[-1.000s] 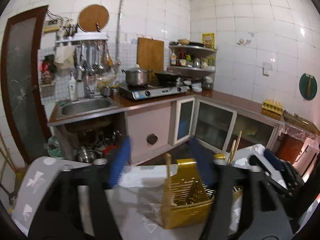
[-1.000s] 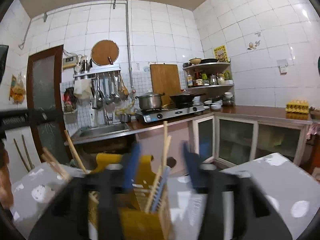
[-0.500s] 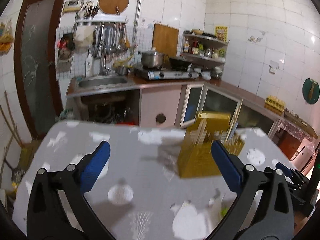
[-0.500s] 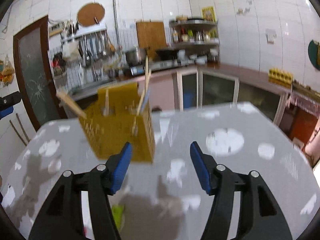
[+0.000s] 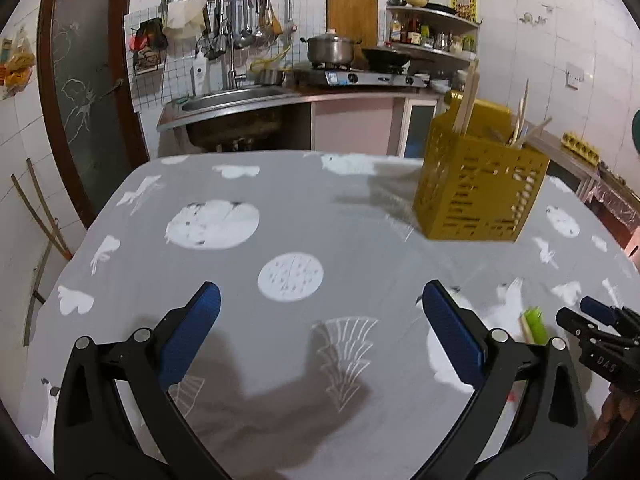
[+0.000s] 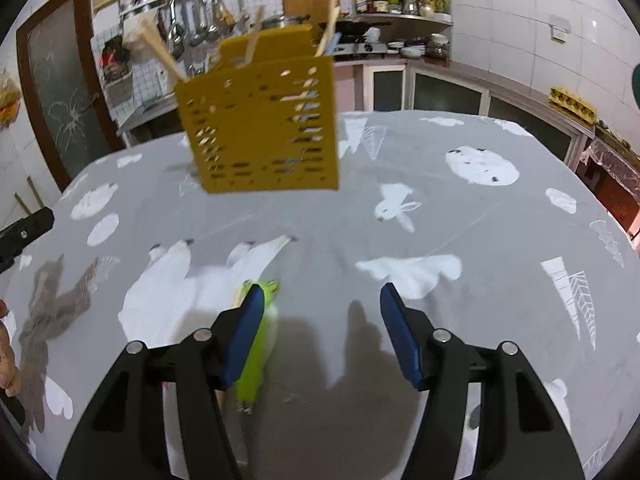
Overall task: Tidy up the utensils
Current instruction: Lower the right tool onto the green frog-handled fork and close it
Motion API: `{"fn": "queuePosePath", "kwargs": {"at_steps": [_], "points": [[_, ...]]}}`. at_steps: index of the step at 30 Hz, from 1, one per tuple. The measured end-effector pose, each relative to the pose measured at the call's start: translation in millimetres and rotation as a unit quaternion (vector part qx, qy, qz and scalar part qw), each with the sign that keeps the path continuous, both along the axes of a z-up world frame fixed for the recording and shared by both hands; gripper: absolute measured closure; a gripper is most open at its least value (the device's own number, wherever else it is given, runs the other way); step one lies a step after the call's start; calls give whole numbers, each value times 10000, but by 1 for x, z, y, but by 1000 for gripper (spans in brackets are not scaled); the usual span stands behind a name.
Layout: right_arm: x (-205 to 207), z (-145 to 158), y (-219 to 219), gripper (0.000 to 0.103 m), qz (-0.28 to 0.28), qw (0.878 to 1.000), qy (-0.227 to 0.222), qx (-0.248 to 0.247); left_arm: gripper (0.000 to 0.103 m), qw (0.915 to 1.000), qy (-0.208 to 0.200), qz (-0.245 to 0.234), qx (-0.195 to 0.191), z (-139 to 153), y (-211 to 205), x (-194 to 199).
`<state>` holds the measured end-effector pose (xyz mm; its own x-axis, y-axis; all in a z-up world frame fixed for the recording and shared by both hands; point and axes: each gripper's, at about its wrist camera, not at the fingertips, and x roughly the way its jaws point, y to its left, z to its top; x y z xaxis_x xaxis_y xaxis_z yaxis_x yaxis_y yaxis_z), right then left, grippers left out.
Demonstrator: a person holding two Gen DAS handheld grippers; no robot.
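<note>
Mostly done: yellow perforated plastic utensil caddy (image 6: 260, 120) holds wooden chopsticks (image 6: 160, 50) mid-table, one lime-green-handled utensil (image 6: 256, 344), possibly a brush, left near table's near edge; left tool (image 5: 320, 344), right tool (image 6: 322, 332) spread, empty.

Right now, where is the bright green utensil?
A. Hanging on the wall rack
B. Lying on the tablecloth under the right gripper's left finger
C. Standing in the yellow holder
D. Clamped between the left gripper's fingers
B: the green utensil lies flat on the tablecloth, partly under the open right gripper, outside the yellow holder.
</note>
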<state>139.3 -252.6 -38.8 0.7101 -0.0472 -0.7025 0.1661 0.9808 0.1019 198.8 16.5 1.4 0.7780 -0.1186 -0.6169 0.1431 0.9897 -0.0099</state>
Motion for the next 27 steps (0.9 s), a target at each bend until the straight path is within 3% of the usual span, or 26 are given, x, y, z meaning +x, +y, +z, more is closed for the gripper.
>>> {"fn": "queuePosePath", "kwargs": {"at_steps": [6, 8, 18, 27], "points": [[10, -8, 22, 46, 159, 9989, 396, -194, 5, 9999, 81, -32, 121, -10, -3, -4], [13, -10, 24, 58, 193, 9983, 504, -222, 5, 9998, 88, -38, 161, -10, -5, -5], [32, -17, 26, 84, 301, 9965, 781, -53, 5, 9996, 249, -120, 100, -9, -23, -8], [16, -7, -17, 87, 111, 9979, 641, 52, 5, 9984, 430, -372, -79, -13, -69, -16]]}}
